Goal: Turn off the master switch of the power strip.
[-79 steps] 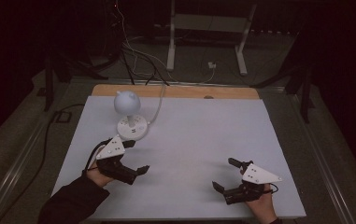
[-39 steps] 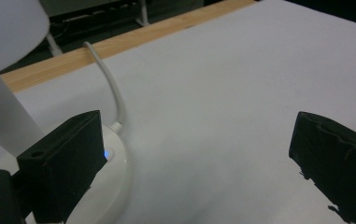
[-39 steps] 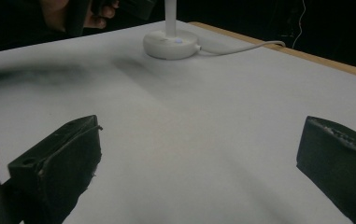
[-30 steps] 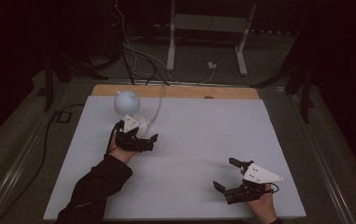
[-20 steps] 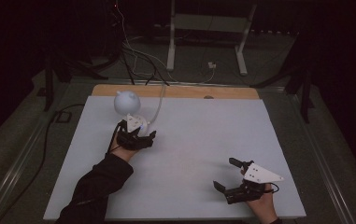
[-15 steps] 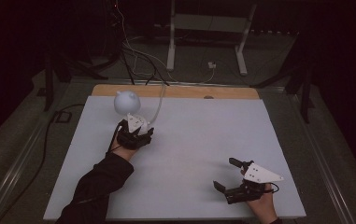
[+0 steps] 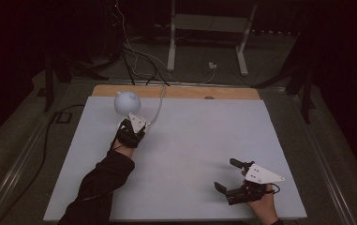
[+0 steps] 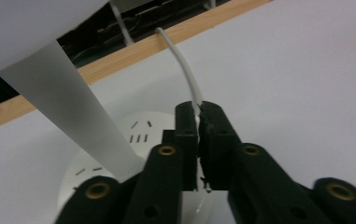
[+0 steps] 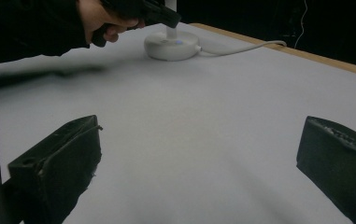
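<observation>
A white lamp with a globe head [image 7: 127, 102] stands at the far left of the white table top [image 7: 204, 136]. Its round base [image 8: 119, 135] [image 9: 171, 45] carries a slanted stem [image 8: 73, 116], and its white cable [image 8: 182, 60] [image 9: 241, 46] runs off to the far edge. My left gripper [image 7: 133, 121] [image 8: 197, 109] [image 9: 164, 14] hovers just over the base; its jaws have just been closing and now stand shut. The cable's near end disappears behind their tips. My right gripper [image 7: 226, 175] [image 9: 200, 135] rests at the near right, open, with nothing between its jaws.
A wooden strip [image 7: 176, 92] borders the far edge of the table. Beyond it, metal stand legs [image 7: 204, 42] and loose cables lie on the floor. A black cable [image 7: 49, 136] runs along the floor at the left.
The left hand reached forward from the near left of the table to the lamp base, and its jaws came together. The right gripper stayed where it was.
</observation>
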A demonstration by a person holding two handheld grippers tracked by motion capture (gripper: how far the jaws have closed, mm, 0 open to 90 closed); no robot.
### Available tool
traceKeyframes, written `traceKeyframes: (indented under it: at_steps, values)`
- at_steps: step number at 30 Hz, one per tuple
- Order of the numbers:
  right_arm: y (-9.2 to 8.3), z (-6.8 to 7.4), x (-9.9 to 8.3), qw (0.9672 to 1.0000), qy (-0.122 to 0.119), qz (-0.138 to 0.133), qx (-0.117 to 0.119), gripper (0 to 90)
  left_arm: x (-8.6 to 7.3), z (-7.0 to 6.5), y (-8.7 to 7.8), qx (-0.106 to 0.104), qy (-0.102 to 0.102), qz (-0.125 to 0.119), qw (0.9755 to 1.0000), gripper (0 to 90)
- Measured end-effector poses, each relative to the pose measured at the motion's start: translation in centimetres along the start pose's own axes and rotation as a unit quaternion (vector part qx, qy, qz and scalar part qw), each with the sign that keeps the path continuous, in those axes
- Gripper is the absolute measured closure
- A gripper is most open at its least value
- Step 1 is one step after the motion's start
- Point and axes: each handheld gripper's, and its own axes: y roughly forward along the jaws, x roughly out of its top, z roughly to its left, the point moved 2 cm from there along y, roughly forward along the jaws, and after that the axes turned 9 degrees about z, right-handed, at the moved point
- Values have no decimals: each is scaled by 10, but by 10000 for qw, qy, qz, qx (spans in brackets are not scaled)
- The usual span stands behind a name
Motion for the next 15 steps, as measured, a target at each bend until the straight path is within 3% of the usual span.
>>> traceKeyframes:
  at_steps: [4,8,15]
  values:
    - [0,0,0,10000,2,1,1,0,-1,0,5,2,114,82,9999,900]
    - [0,0,0,10000,7,9,4,0,-2,-2,11,233,286,185,9991,900]
    - [0,-1,-1,10000,19,12,10,0,-5,-4,19,365,427,311,9979,900]
